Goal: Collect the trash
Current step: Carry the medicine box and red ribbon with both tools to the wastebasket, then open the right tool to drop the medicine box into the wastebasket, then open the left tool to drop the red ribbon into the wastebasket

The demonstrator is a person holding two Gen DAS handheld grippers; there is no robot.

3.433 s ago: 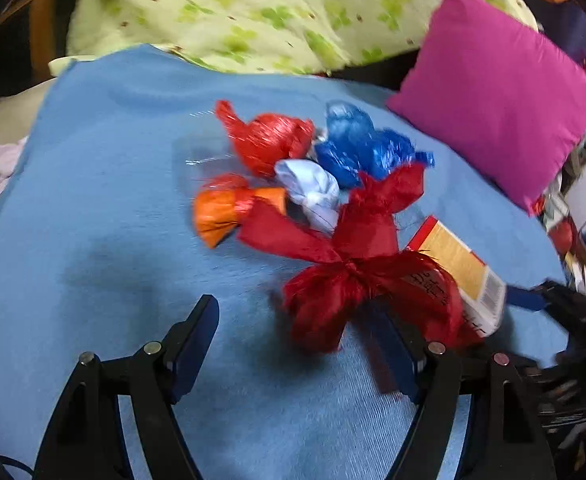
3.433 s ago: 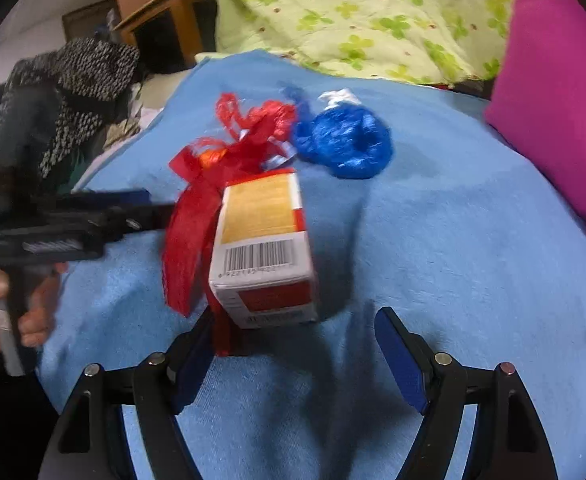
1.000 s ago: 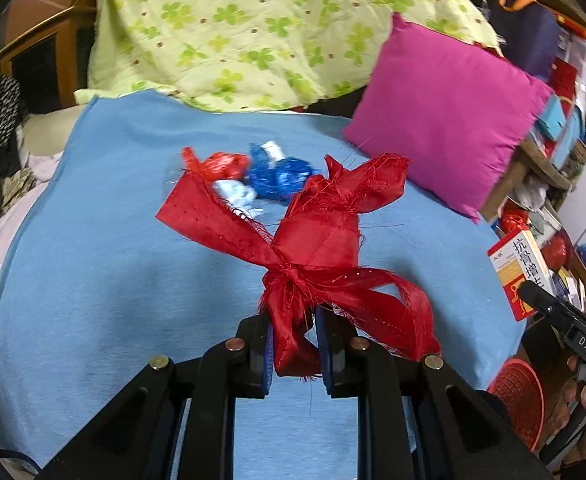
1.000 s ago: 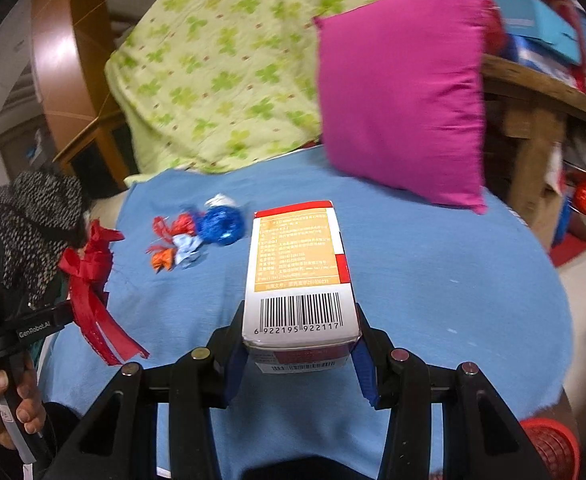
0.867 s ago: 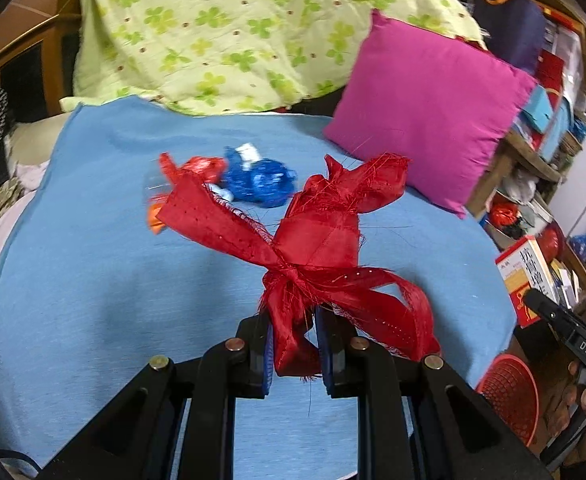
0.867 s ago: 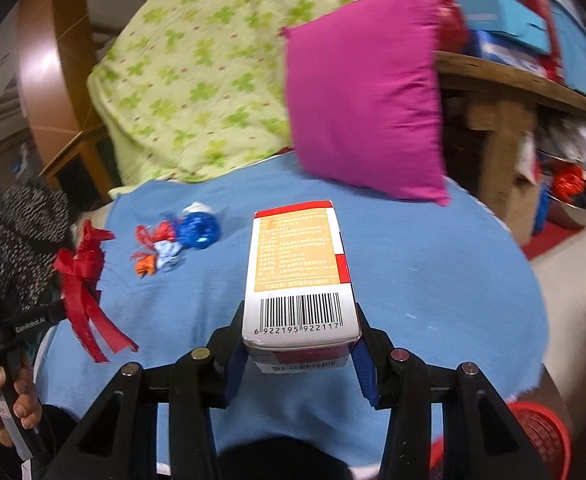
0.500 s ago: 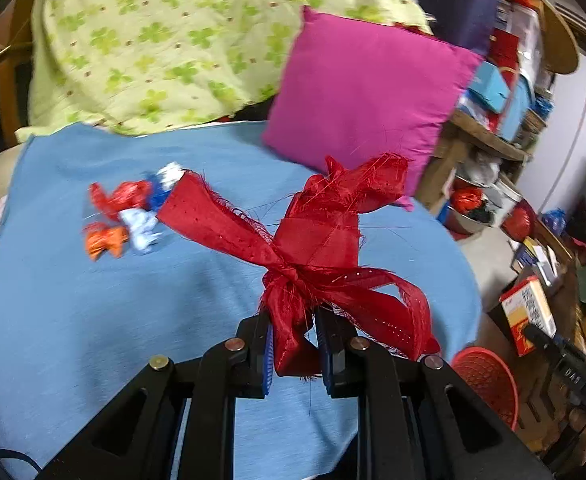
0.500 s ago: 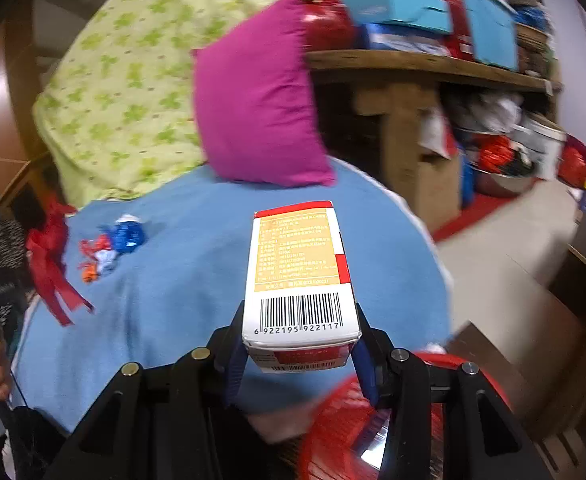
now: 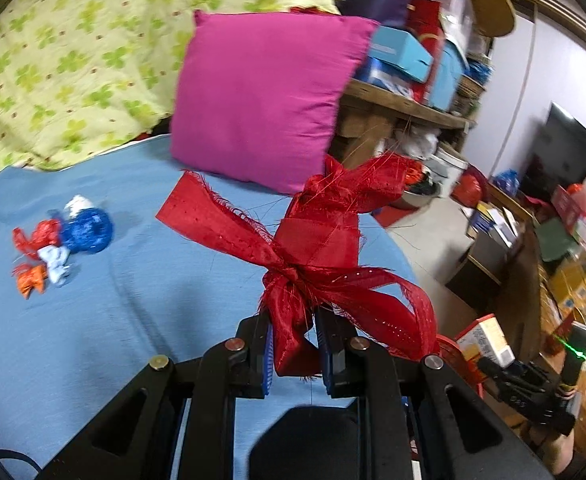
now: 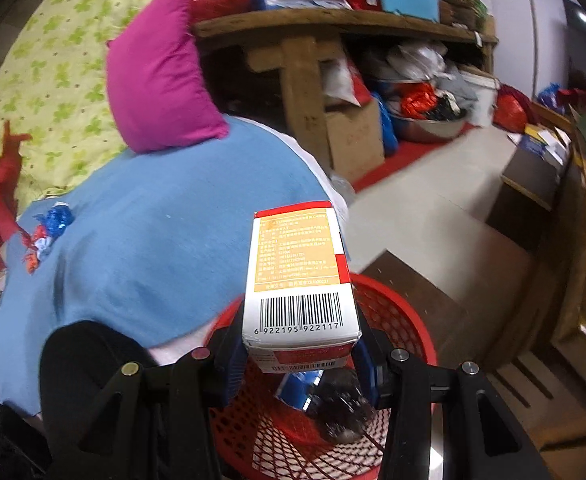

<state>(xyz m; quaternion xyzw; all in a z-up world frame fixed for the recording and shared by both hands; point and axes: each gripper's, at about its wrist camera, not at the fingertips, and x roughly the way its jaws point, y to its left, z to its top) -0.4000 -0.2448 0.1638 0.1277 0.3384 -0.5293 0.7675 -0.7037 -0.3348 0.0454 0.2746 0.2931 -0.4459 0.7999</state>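
Note:
My left gripper (image 9: 293,354) is shut on a frayed red ribbon bow (image 9: 313,248), held above the blue-covered bed (image 9: 93,320). A carton (image 10: 299,276) with an orange panel and a barcode sits clamped in my right gripper (image 10: 299,360), directly over a red mesh basket (image 10: 397,316) on the floor. The basket holds a dark wad and a blue wrapper (image 10: 299,390). In the left wrist view the carton (image 9: 485,338) and basket rim (image 9: 449,350) show at lower right. Several crumpled wrappers, red, blue, white and orange (image 9: 59,236), lie on the bed; the right wrist view shows the wrappers (image 10: 47,232) at far left.
A magenta pillow (image 9: 261,96) leans at the bed's far side against a green-patterned quilt (image 9: 73,60). A wooden shelf (image 10: 333,24) loaded with boxes and bags stands beyond the bed. Boxes (image 10: 541,176) and clutter line the floor at right.
Both grippers have swung right, off the bed toward the floor. The right one has sunk with the carton until it hangs over the red basket. The wrappers have slid to the left.

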